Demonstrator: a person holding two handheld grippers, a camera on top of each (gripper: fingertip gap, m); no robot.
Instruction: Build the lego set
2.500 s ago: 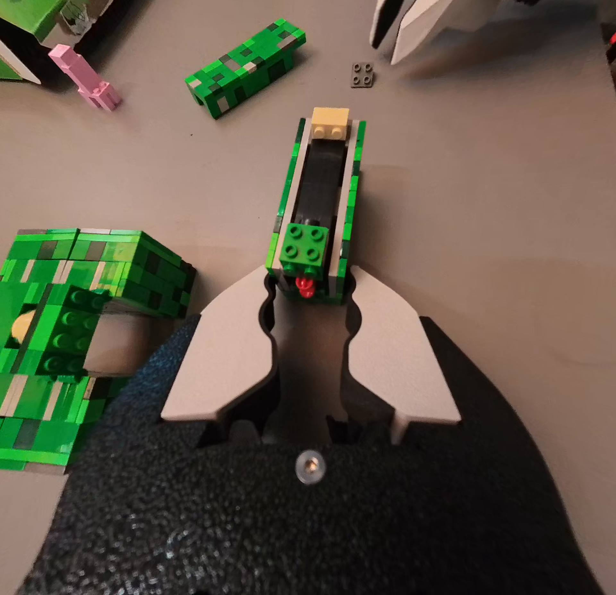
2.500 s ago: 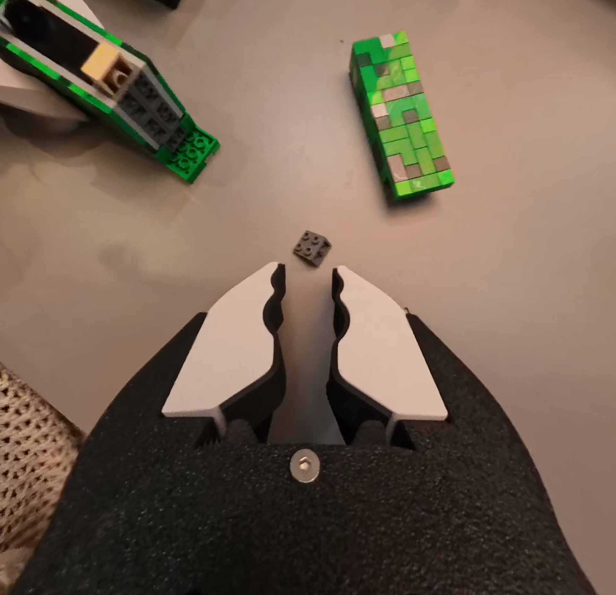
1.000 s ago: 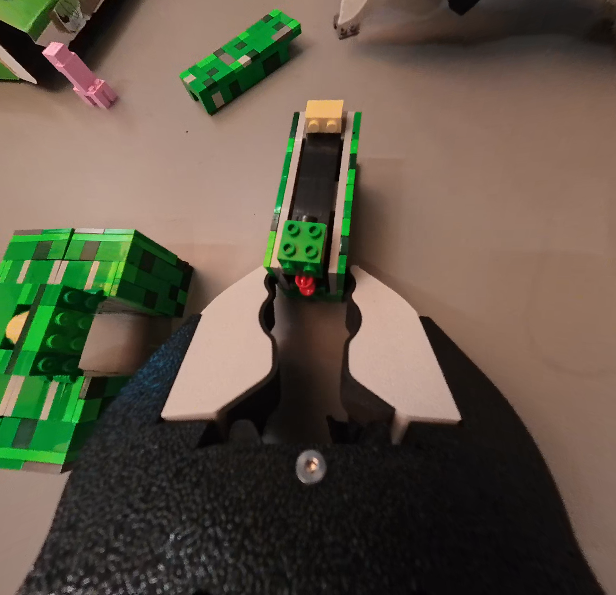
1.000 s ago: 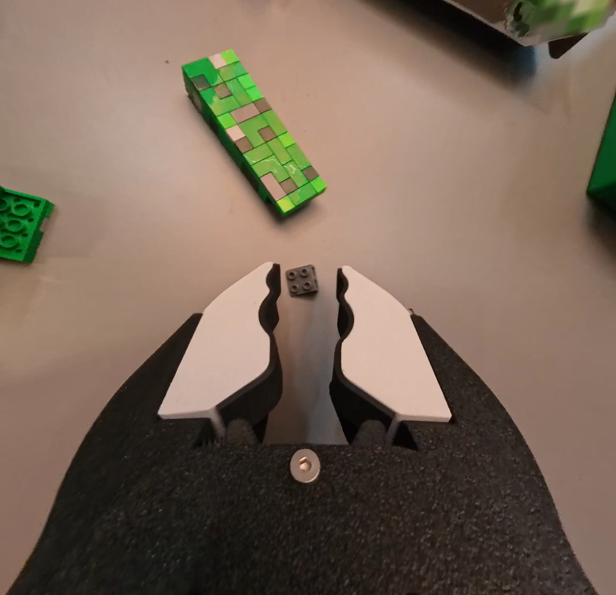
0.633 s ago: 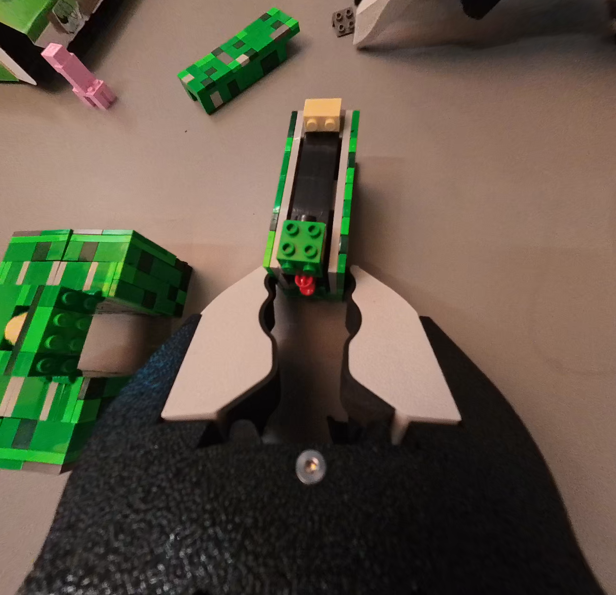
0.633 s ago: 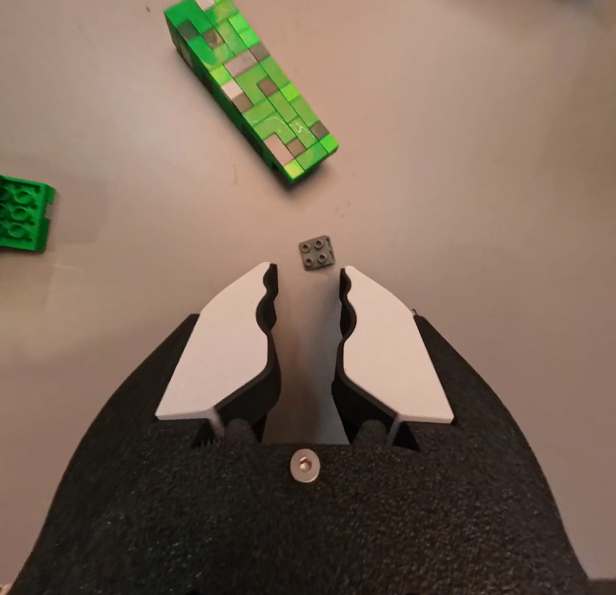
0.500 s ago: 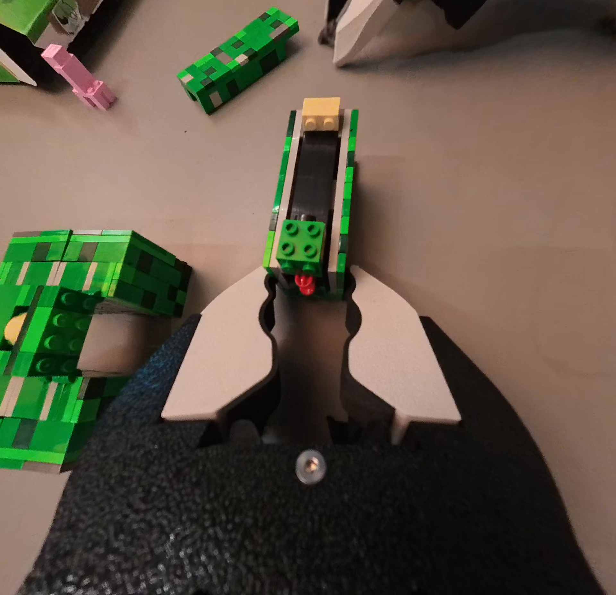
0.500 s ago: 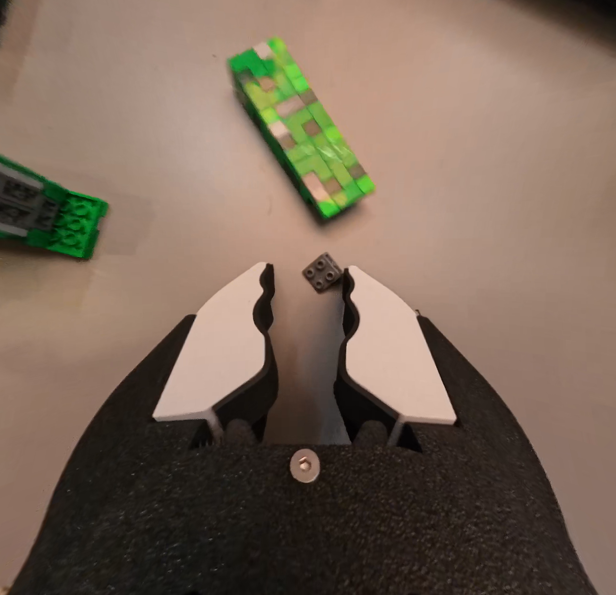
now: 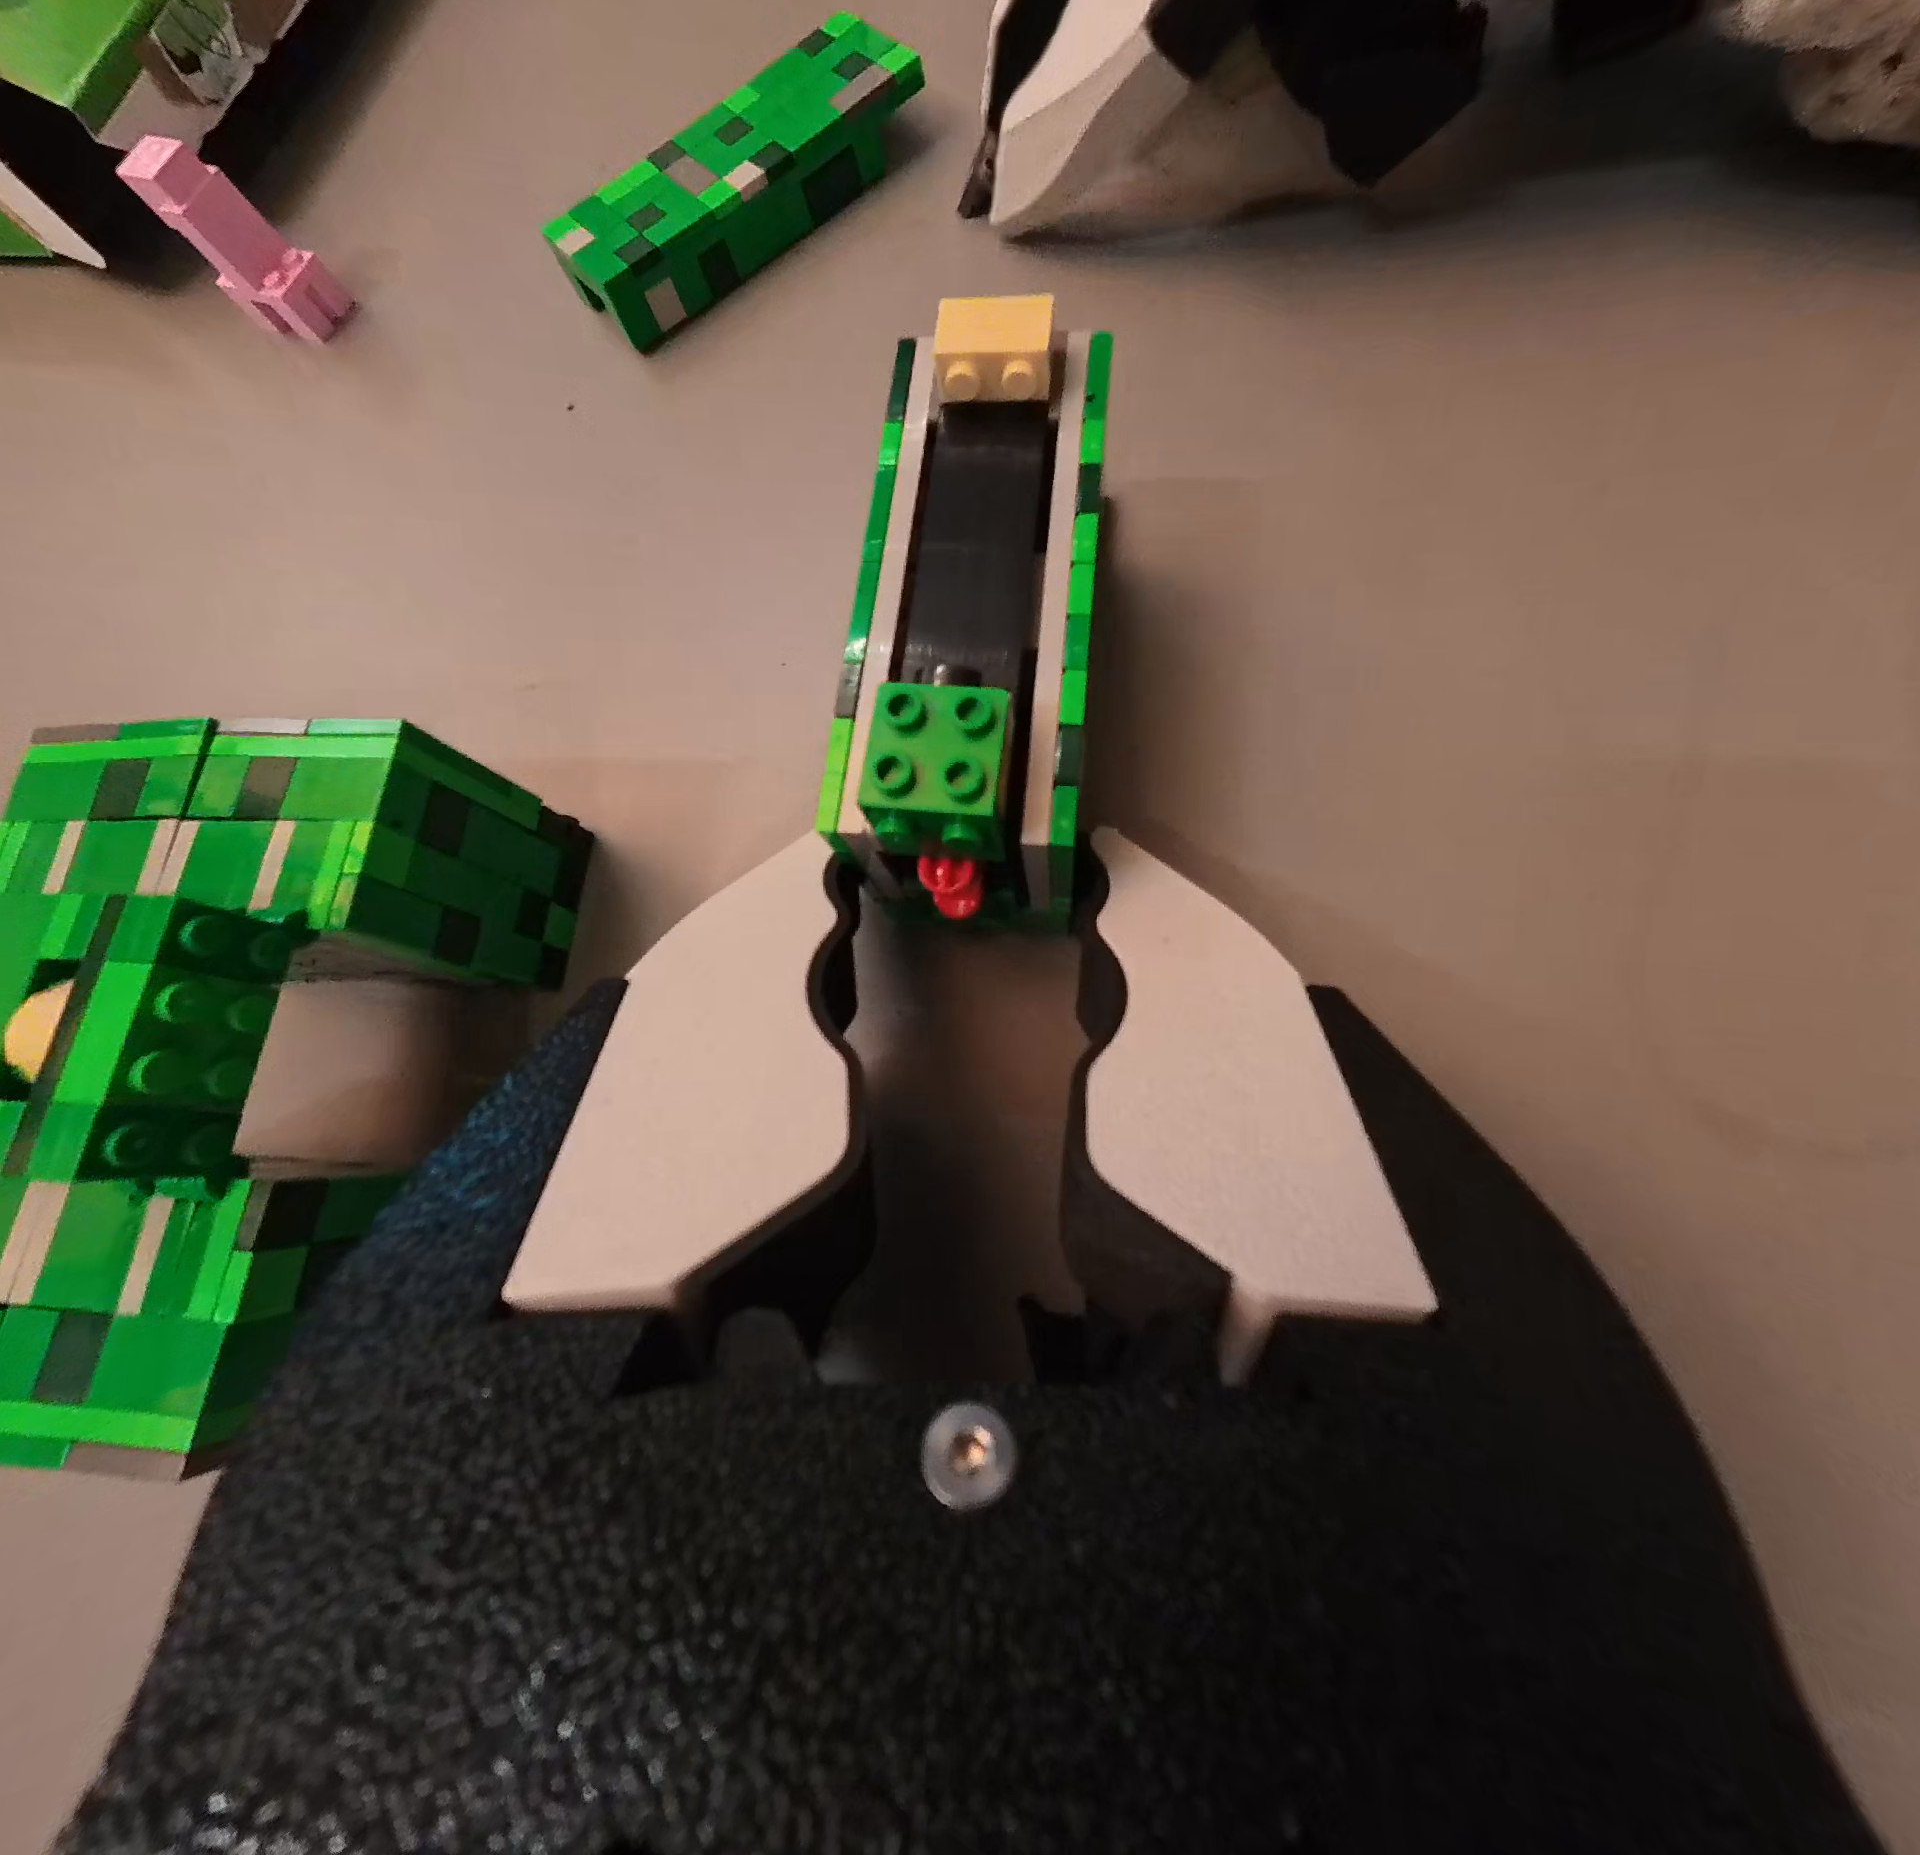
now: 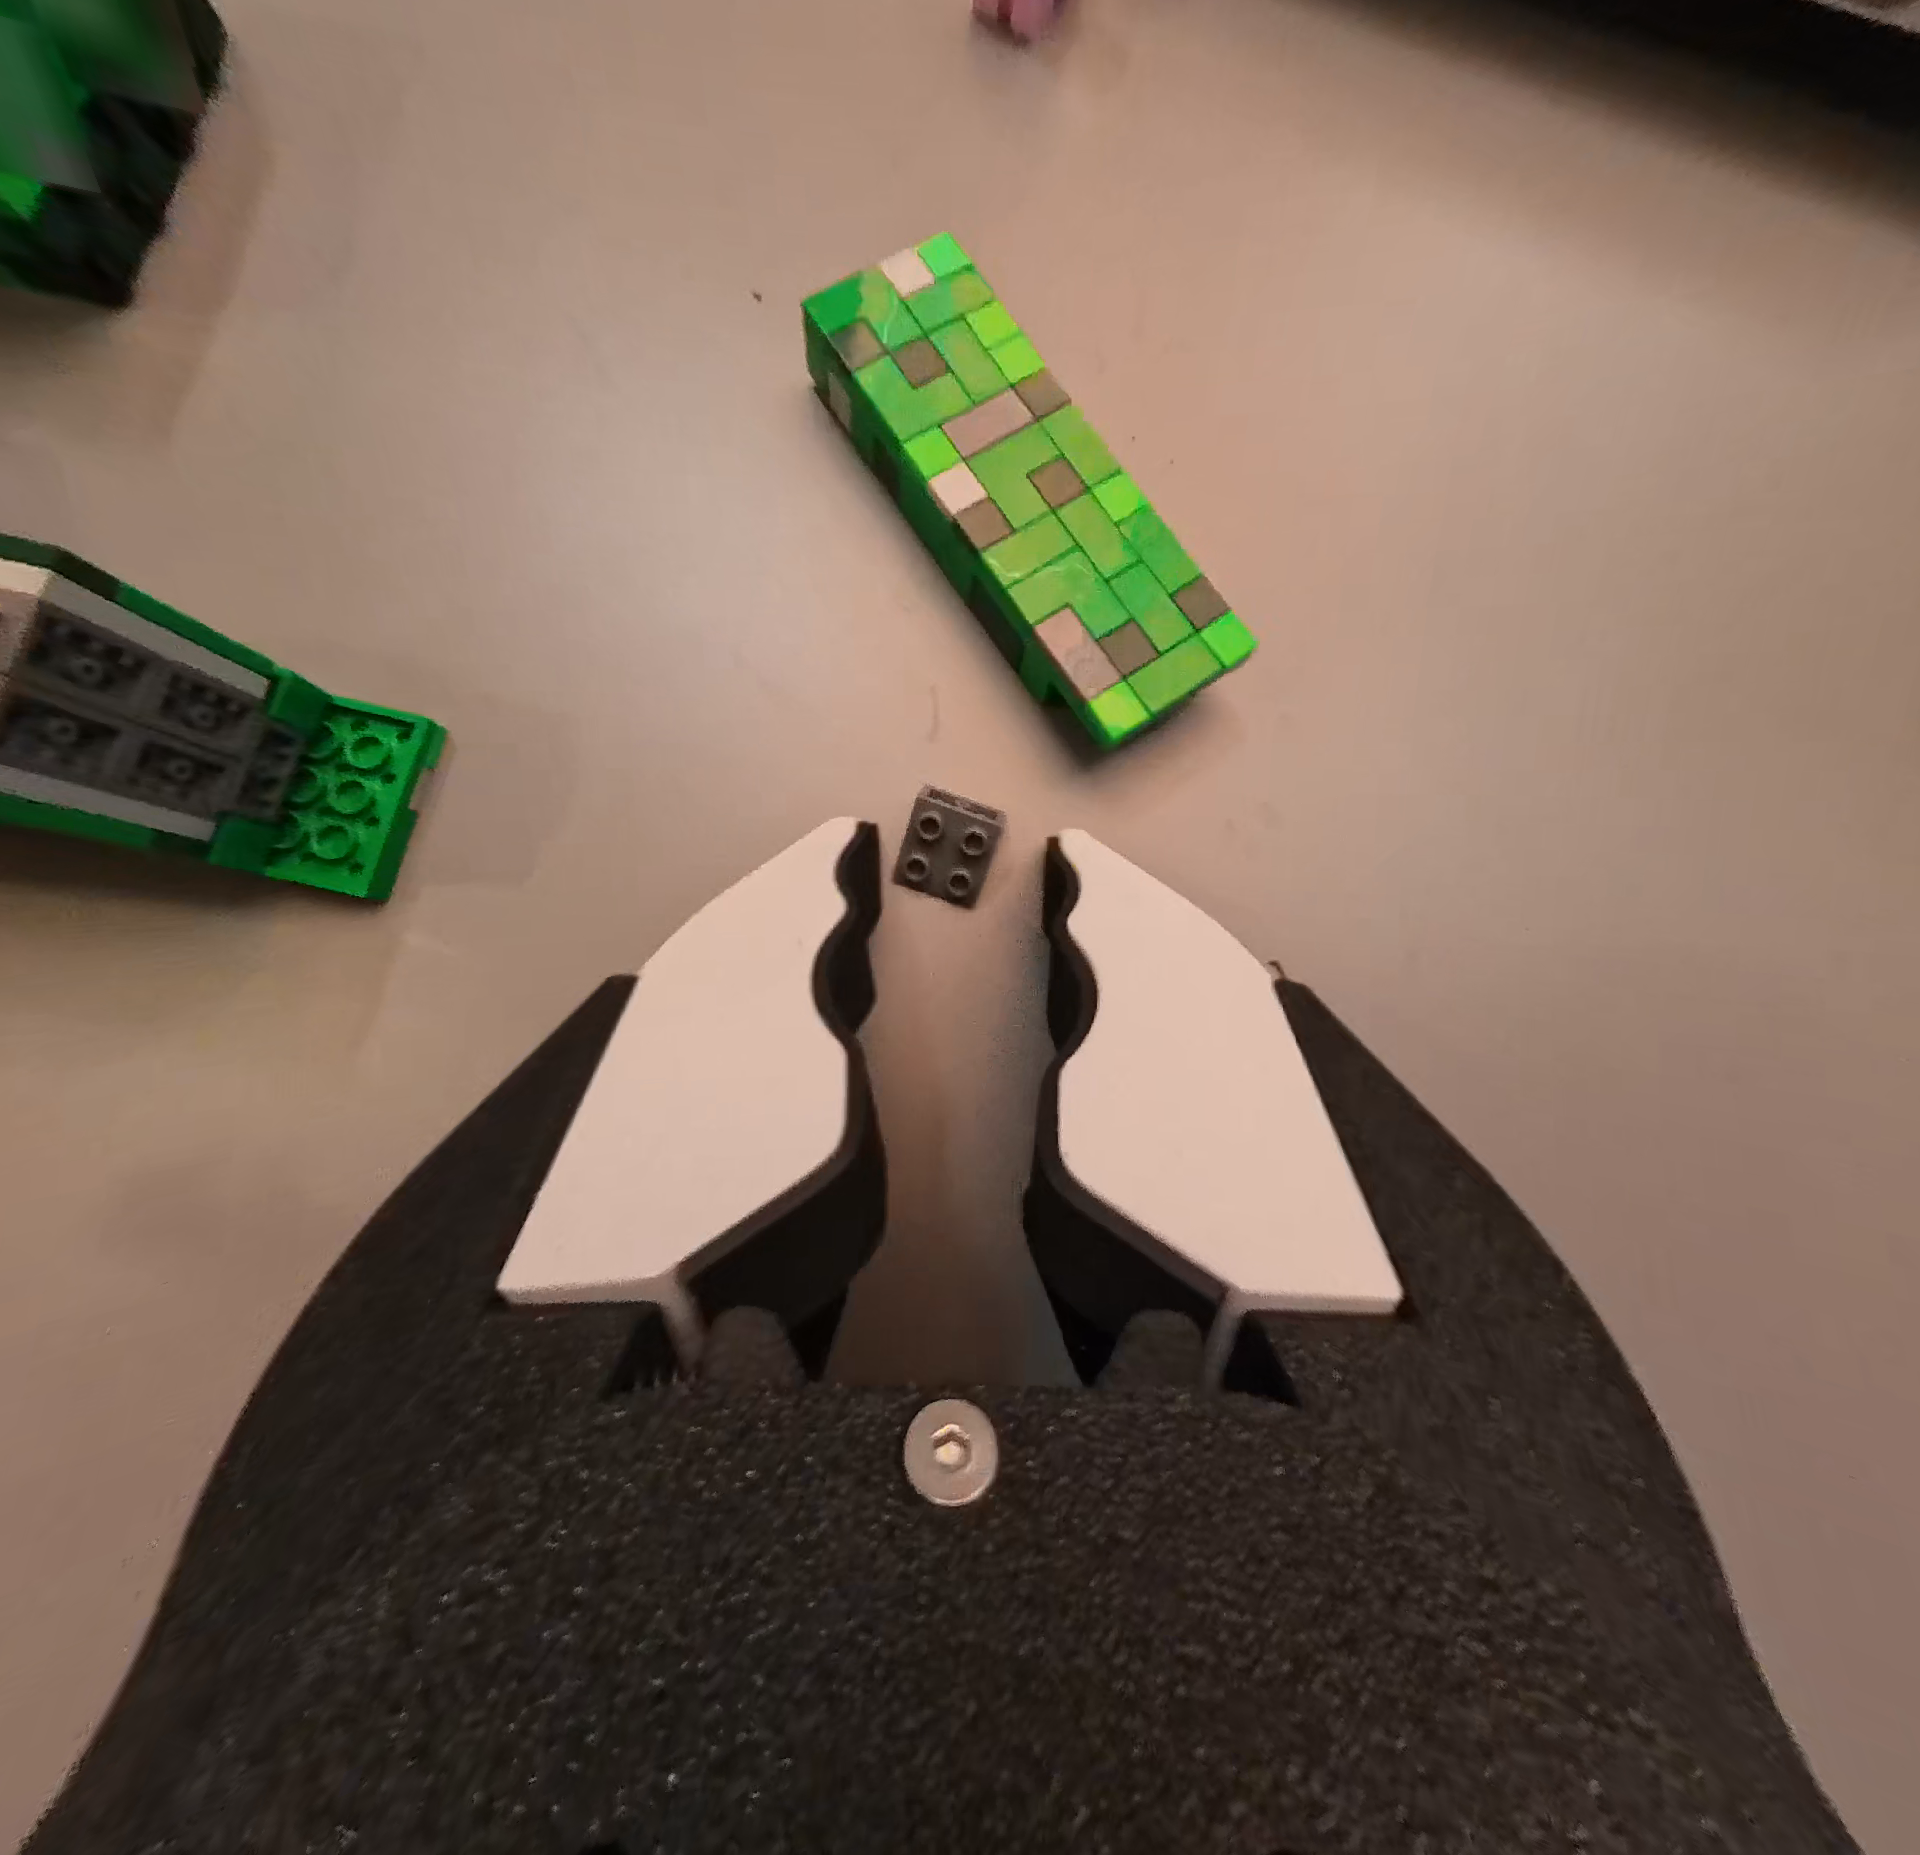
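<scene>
My left gripper is shut on the near end of a long green channel assembly lying on the table. The assembly has a dark inner strip, a tan brick at its far end, and a green 2x2 brick over a red piece at the near end. It also shows in the right wrist view. My right gripper is open, with a small dark grey 2x2 plate lying on the table between its fingertips, touching neither. The right gripper also shows in the left wrist view.
A green mottled block lies just beyond the plate and also shows in the left wrist view. A large green build stands at the left. A pink figure and a box are at the back left. The gap from one gripper's tips to the other's is roughly 20 centimeters.
My right gripper has swung around the grey plate, so the mottled block and the long assembly have slid rightward in its view. It shows larger in the left wrist view. The left gripper has not moved.
</scene>
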